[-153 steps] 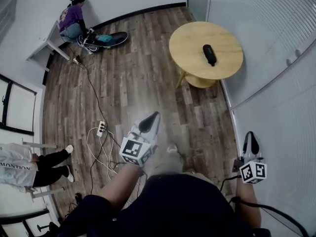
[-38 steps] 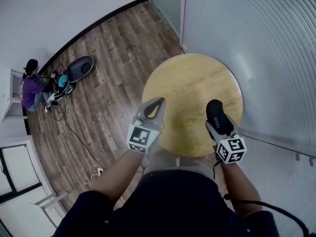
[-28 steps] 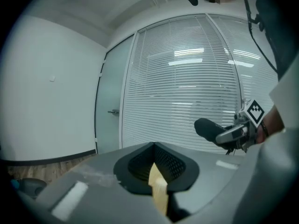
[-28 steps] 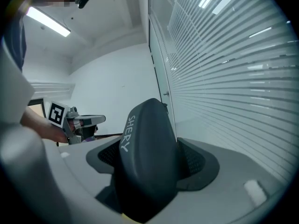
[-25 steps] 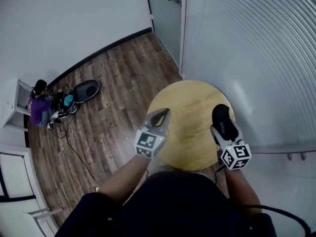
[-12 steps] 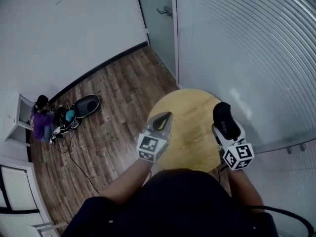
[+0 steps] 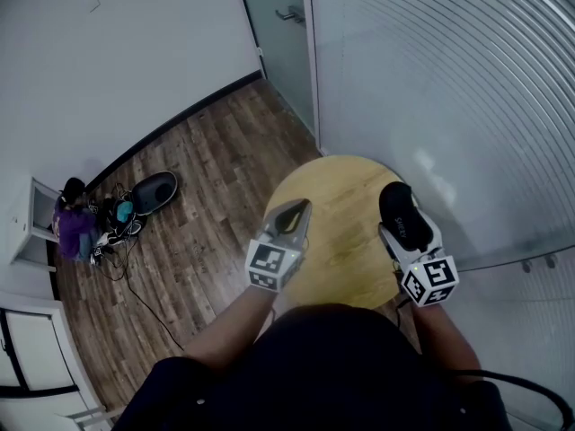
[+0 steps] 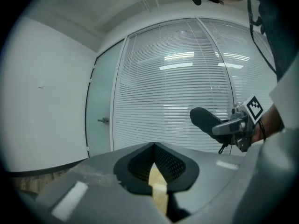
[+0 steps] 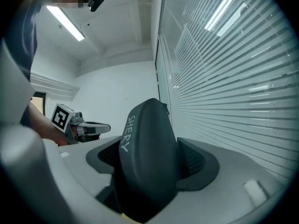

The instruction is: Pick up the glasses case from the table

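We judge the pick nearly done: the right gripper [image 7: 406, 230] is clamped on the black glasses case [image 7: 402, 212], which in the left gripper view hangs in the air in front of the slatted blinds [image 8: 187, 97] and does not lie on anything. In the head view it sits above the right edge of the round wooden table [image 7: 337, 196]. What is left, as we see it, is a clean lift and a steady hold. The case is a smooth, rounded hard shell, and the jaws grip its near end while most of its length sticks out past them. We would therefore hold the pressure even and raise it straight, without swinging or rolling the wrist, since a long overhang can lever out of a smooth grip. The glass wall with its blinds stands close on the right, so any drift should go towards the table's middle. As for pose, the right forearm reaches forward from the body, with the gripper pointing ahead and tilted upward and its marker cube [image 7: 429, 279] at the near end. The left gripper [image 7: 291, 212] is held over the table's near left edge at about the same level. Its jaws are together on nothing, with only a sliver of tabletop wood showing through the slit. The two grippers are well apart.
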Available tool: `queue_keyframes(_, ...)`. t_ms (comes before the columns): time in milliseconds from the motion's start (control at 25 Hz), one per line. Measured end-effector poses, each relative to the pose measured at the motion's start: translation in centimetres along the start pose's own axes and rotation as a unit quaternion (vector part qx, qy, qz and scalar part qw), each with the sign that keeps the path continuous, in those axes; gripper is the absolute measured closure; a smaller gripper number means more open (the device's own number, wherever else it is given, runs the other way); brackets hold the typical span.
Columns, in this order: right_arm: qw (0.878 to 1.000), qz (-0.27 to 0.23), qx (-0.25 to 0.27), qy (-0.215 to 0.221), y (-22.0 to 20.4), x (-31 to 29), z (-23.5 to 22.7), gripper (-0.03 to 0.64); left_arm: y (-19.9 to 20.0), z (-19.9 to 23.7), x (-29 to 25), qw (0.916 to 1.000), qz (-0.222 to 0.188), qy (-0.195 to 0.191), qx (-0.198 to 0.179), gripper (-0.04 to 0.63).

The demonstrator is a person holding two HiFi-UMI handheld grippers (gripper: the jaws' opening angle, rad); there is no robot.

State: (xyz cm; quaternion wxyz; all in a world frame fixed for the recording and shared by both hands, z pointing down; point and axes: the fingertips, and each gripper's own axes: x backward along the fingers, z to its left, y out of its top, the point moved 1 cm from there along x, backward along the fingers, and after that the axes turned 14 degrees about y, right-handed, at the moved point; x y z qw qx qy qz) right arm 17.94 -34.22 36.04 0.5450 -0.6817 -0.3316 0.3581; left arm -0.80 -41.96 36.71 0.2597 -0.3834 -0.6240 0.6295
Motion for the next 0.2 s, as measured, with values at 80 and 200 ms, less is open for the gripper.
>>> queue_keyframes(80, 1.0, 0.0, -0.001, -0.001, 0.09, 0.12, -0.07, 0.256, 0.04, -0.05, -0.03, 1.0, 0.0, 0.001, 0.002, 0.592)
queue_keyframes(200, 1.0, -0.002, -0.001, -0.005, 0.06, 0.87, -0.19, 0.256, -0.04, -0.72, 0.07, 1.0, -0.001, -0.003, 0.003, 0.592)
